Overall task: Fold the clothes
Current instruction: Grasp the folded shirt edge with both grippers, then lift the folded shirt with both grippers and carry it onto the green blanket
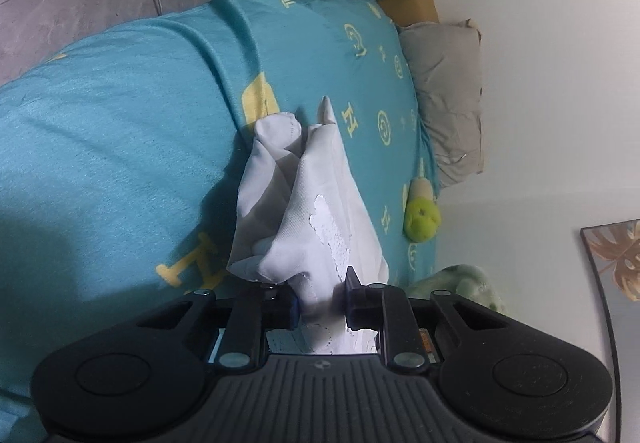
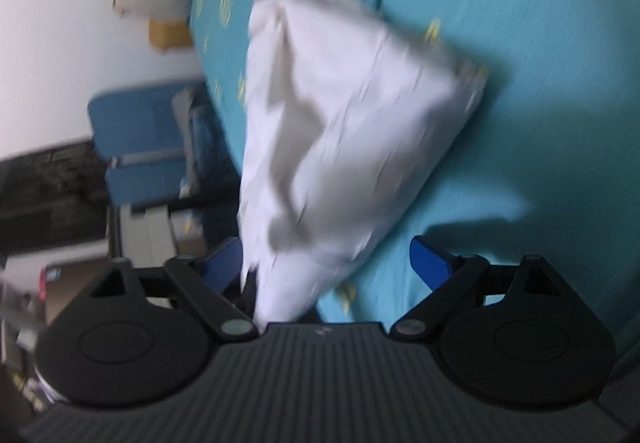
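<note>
White soft cotton garment (image 1: 308,211) hangs bunched over the teal patterned bedspread (image 1: 120,131), pinched in the closed left gripper (image 1: 320,307). Right gripper (image 2: 326,263) gapes wide, holding nothing. Light, limp cloth; best grasped at a free corner.

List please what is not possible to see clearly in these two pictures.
- Crumpled white cotton garment: its type is unclear, bunched in the left wrist view and motion-blurred in the right.
- Right gripper: its fingers stand apart, but blur and the cloth hide any contact.
- Framed leaf picture: cut by the edge.
</note>
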The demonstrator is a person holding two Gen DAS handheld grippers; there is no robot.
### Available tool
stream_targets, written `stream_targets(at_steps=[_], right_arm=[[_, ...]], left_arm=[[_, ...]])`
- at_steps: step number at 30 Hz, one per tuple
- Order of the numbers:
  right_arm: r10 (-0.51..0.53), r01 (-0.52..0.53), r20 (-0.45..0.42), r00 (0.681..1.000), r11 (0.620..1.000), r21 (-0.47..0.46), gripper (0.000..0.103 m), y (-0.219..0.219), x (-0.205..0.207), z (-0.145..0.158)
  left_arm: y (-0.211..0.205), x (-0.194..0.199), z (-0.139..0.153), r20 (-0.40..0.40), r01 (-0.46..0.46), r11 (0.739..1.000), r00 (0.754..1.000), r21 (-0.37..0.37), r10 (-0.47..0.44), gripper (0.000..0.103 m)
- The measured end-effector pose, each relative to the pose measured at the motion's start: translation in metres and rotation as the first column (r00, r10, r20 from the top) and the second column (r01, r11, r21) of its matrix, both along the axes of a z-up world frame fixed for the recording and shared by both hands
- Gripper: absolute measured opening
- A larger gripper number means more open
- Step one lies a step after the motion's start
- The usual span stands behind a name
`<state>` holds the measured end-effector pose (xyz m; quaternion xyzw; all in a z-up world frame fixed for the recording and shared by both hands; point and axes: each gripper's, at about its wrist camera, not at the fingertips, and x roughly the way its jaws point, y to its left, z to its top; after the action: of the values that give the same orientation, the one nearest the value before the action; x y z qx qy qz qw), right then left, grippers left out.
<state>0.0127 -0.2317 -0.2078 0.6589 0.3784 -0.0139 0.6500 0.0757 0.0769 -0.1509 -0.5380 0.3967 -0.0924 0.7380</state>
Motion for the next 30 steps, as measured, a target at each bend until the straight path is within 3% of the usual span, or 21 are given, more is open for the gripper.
stream_targets(at_steps=[3, 7, 13, 20, 24, 30], right_arm=[[-0.056, 0.054, -0.020, 0.998, 0.996, -0.072, 0.065, -0.008, 0.001, 0.001], [-0.052, 0.049, -0.015, 0.999, 0.987, -0.155, 0.041, -0.005, 0.006, 0.007], [-0.042, 0.059, 0.082, 0.996, 0.973, -0.222, 0.028, 0.000, -0.001, 0.032], [-0.030, 0.082, 0.201, 0.979, 0.964, -0.254, 0.026, -0.003, -0.039, 0.088], [-0.039, 0.092, 0.226, 0.973, 0.970, -0.227, 0.026, -0.006, -0.070, 0.113], [-0.081, 0.147, 0.300, 0.951, 0.968, -0.205, 0.026, -0.037, -0.097, 0.161]], left_arm=[[0.000, 0.001, -0.002, -0.008, -0.004, 1.000, 1.000, -0.004, 0.004, 0.020], [-0.002, 0.003, 0.002, 0.011, 0.002, 1.000, 1.000, 0.021, -0.002, 0.019], [-0.003, -0.004, 0.020, 0.048, 0.009, 1.000, 0.999, 0.015, -0.009, 0.017], [0.008, -0.051, 0.072, 0.106, 0.035, 0.999, 0.994, 0.019, -0.037, 0.017], [0.008, -0.079, 0.109, 0.119, 0.078, 0.996, 0.990, 0.032, -0.081, 0.017], [-0.031, -0.077, 0.169, 0.151, 0.160, 0.986, 0.974, 0.053, -0.166, 0.017]])
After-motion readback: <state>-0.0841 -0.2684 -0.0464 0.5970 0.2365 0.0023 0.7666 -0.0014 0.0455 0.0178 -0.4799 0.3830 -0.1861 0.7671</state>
